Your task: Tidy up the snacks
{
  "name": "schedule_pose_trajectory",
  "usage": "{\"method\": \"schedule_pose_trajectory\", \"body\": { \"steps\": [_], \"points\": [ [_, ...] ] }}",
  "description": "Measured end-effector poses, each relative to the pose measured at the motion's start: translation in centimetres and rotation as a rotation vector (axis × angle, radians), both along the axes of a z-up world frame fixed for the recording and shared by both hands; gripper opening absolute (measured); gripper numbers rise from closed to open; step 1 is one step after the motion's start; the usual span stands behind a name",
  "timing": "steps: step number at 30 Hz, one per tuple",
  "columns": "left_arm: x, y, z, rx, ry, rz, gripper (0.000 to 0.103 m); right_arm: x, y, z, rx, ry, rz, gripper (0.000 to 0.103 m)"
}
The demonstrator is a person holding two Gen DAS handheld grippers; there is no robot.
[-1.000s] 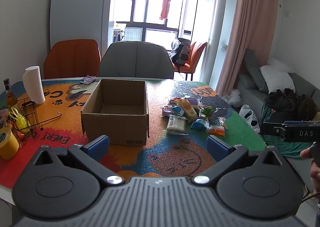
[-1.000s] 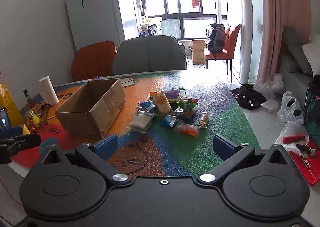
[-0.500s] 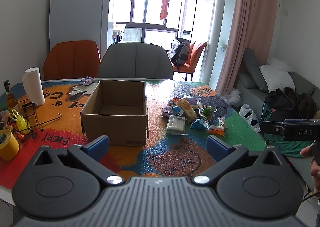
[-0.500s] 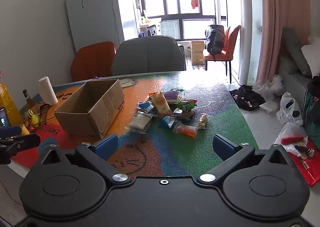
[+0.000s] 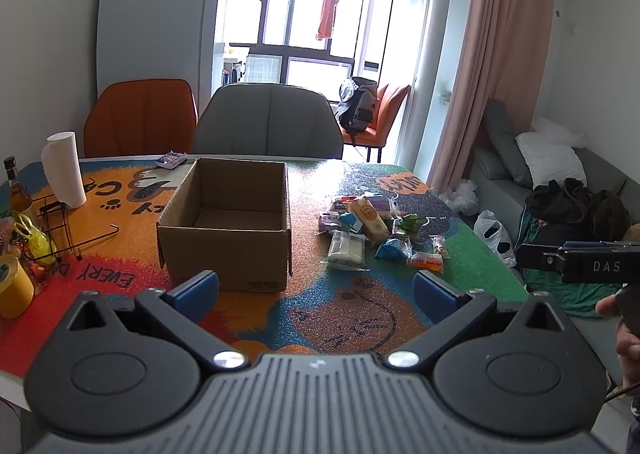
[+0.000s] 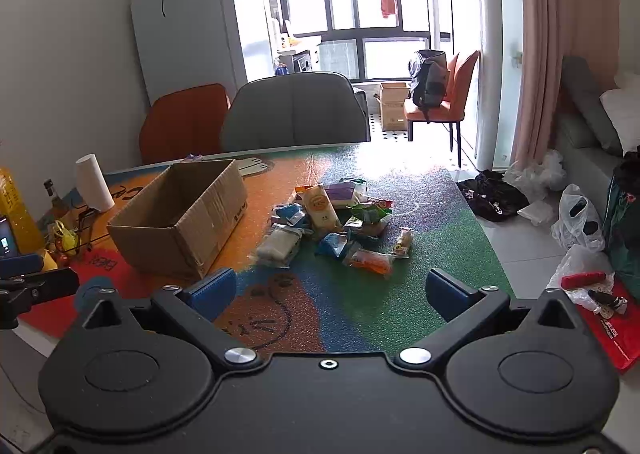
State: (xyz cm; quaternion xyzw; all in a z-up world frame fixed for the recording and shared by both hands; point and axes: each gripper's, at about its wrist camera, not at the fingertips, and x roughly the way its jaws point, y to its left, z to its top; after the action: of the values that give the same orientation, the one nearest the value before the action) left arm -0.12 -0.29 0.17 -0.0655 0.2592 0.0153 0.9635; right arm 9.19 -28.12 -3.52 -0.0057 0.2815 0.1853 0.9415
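An open, empty cardboard box (image 5: 228,222) (image 6: 180,222) stands on the colourful table mat (image 5: 340,314). A pile of several snack packets (image 5: 372,230) (image 6: 332,222) lies to its right, with a yellow packet (image 5: 368,216) on top and an orange packet (image 6: 368,260) at the near edge. My left gripper (image 5: 316,288) is open and empty, held above the near table edge in front of the box. My right gripper (image 6: 332,288) is open and empty, above the near edge in front of the pile.
A paper towel roll (image 5: 64,170), a bottle (image 5: 16,190), a wire rack (image 5: 60,230) and a tape roll (image 5: 12,282) sit at the table's left. Grey (image 5: 268,122) and orange (image 5: 140,118) chairs stand behind. A sofa and bags are to the right.
Both views have shifted only slightly; the grippers stay open and the box and snacks have not moved.
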Motion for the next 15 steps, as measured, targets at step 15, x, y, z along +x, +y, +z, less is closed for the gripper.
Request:
{"method": "schedule_pose_trajectory", "body": {
  "steps": [15],
  "points": [
    [0.17, -0.12, -0.15, 0.011, 0.011, 0.001, 0.103, -0.01, 0.05, -0.10, 0.002, 0.002, -0.004, 0.103]
  ]
}}
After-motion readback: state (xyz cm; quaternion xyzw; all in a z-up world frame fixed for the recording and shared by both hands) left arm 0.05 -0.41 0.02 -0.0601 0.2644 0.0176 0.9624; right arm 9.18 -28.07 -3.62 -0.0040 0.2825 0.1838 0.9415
